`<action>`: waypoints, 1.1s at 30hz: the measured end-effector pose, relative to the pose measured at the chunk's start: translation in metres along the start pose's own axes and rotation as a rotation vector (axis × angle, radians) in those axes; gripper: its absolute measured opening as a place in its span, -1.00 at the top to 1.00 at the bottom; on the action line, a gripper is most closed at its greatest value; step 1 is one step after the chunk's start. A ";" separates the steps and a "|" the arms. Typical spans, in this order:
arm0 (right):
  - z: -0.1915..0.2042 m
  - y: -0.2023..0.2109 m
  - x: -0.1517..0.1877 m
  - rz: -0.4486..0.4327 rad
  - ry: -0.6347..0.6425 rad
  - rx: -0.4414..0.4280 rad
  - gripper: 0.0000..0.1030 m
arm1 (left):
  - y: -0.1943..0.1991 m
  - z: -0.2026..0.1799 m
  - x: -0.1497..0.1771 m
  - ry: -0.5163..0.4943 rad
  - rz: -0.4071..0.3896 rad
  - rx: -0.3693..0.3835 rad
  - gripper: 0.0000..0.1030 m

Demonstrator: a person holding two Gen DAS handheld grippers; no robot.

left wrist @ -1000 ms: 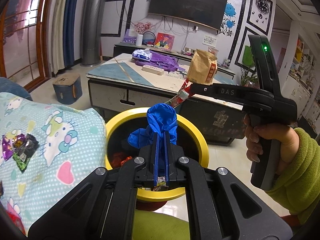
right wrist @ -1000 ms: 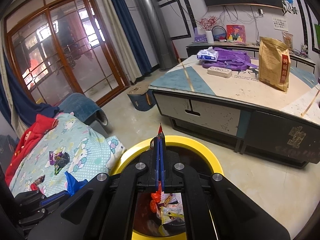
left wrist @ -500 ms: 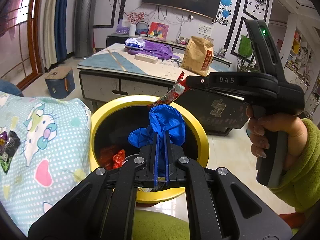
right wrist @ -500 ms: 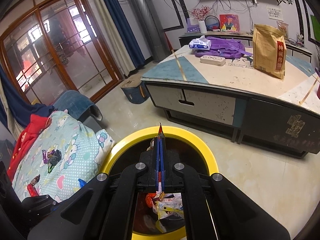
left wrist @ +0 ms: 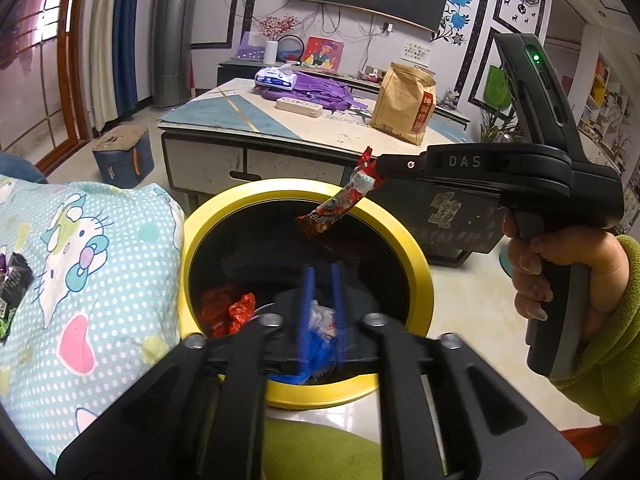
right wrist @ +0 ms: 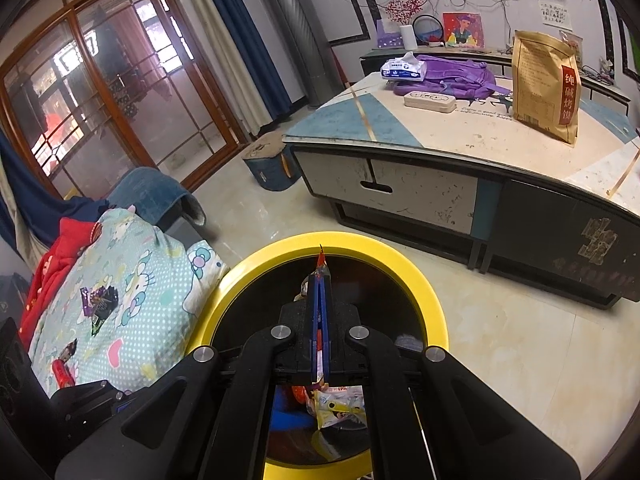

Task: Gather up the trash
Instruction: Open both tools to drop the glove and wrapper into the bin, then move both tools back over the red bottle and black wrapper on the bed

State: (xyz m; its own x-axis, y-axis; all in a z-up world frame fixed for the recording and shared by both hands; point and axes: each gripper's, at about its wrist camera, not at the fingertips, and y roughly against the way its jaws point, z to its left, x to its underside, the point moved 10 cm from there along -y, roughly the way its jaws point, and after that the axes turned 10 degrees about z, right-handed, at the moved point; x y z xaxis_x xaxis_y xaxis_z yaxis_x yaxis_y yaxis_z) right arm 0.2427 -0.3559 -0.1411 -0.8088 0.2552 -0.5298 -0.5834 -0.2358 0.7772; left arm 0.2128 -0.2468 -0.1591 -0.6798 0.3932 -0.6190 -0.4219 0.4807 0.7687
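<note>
A yellow-rimmed bin (left wrist: 416, 264) (right wrist: 432, 304) sits on the floor with wrappers inside. My left gripper (left wrist: 322, 276) is open over the bin, and the blue glove (left wrist: 316, 354) lies below it inside the bin. My right gripper (right wrist: 319, 284) is shut on a red snack wrapper (left wrist: 344, 200) (right wrist: 321, 262) that hangs over the bin's far rim. More wrappers (right wrist: 98, 300) lie on the Hello Kitty blanket (left wrist: 80, 260) to the left.
A low coffee table (right wrist: 460, 152) stands behind the bin, bearing a brown paper bag (right wrist: 546, 80), a purple cloth, tissues and a power strip. A small blue stool (right wrist: 270, 164) sits on the floor. Red and blue clothes (right wrist: 56, 248) lie on the sofa.
My left gripper opened and the blue glove dropped into the bin. The right gripper keeps the red wrapper over the bin.
</note>
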 end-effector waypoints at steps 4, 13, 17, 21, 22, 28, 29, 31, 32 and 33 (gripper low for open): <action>-0.003 0.000 -0.001 0.001 -0.011 0.001 0.94 | 0.003 0.004 0.001 0.007 -0.007 -0.016 0.20; -0.005 0.005 -0.003 -0.014 -0.030 -0.010 0.23 | 0.018 0.019 -0.002 0.054 -0.035 -0.056 -0.75; 0.001 0.007 -0.004 -0.021 -0.016 -0.015 0.20 | 0.027 0.026 -0.002 0.060 -0.048 -0.088 -0.79; 0.014 0.013 -0.005 -0.039 0.012 -0.025 0.12 | 0.039 0.033 -0.003 0.076 -0.069 -0.112 -0.79; 0.016 0.014 -0.005 -0.042 0.018 -0.027 0.11 | 0.042 0.034 -0.002 0.079 -0.073 -0.121 -0.79; 0.044 0.018 -0.002 -0.047 0.076 -0.056 0.07 | 0.065 0.052 0.000 0.112 -0.109 -0.203 -0.79; 0.049 0.019 -0.002 -0.048 0.082 -0.060 0.05 | 0.070 0.057 0.001 0.123 -0.116 -0.217 -0.79; 0.057 0.020 0.000 -0.048 0.099 -0.069 0.04 | 0.078 0.063 0.002 0.141 -0.128 -0.237 -0.79; 0.062 0.022 0.000 -0.051 0.109 -0.070 0.04 | 0.084 0.068 0.003 0.154 -0.135 -0.254 -0.79; 0.066 0.023 0.000 -0.054 0.118 -0.074 0.04 | 0.088 0.072 0.004 0.163 -0.141 -0.263 -0.79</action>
State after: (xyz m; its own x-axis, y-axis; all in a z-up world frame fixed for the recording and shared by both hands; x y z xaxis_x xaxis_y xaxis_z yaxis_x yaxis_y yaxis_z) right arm 0.2338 -0.2989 -0.1007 -0.7764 0.1583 -0.6100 -0.6268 -0.2945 0.7214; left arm 0.2164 -0.1469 -0.1053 -0.6817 0.1964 -0.7047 -0.6446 0.2942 0.7056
